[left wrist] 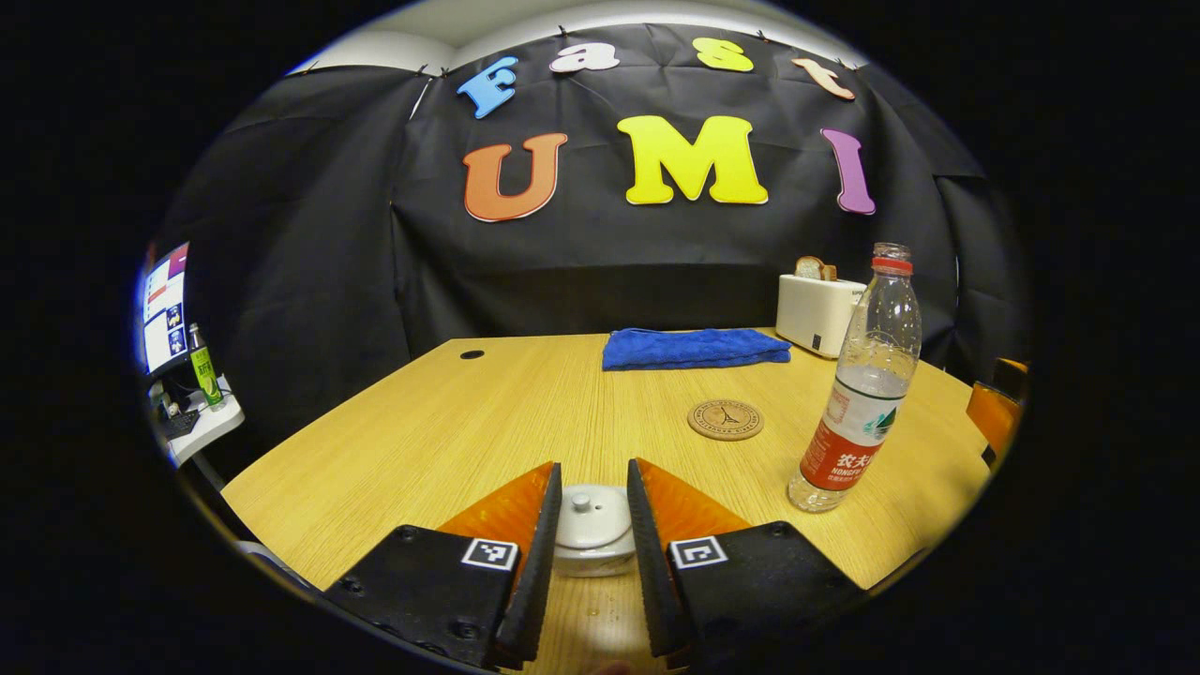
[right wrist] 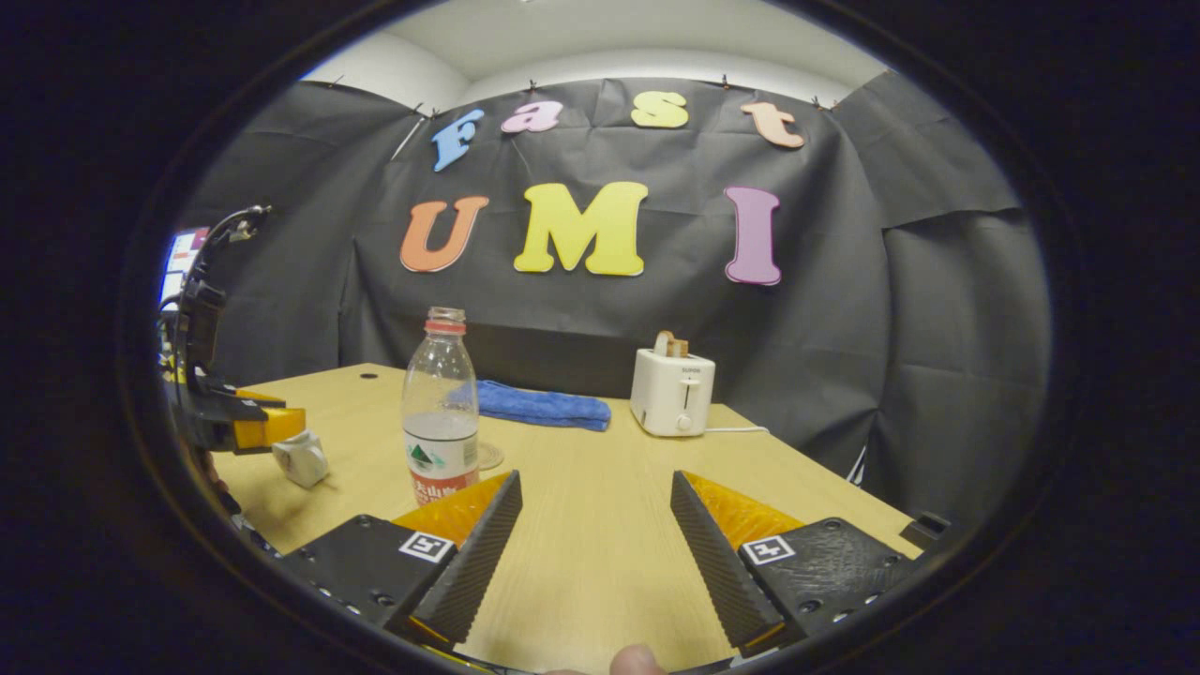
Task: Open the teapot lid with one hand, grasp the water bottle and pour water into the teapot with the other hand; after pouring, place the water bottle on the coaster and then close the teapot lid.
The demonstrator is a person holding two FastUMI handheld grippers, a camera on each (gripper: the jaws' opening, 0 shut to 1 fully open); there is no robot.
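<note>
Right gripper jaws wide apart over bare table — nothing between them. Water bottle upright, uncapped, just beyond its left finger. Far left: left gripper at the teapot. Toaster and blue towel at the back.

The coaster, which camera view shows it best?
The left gripper view: the coaster lies in plain sight on the table, its whole round face showing, just left of the water bottle. In the right gripper view the water bottle hides most of it; just an edge peeks out beside the bottle's base.
</note>
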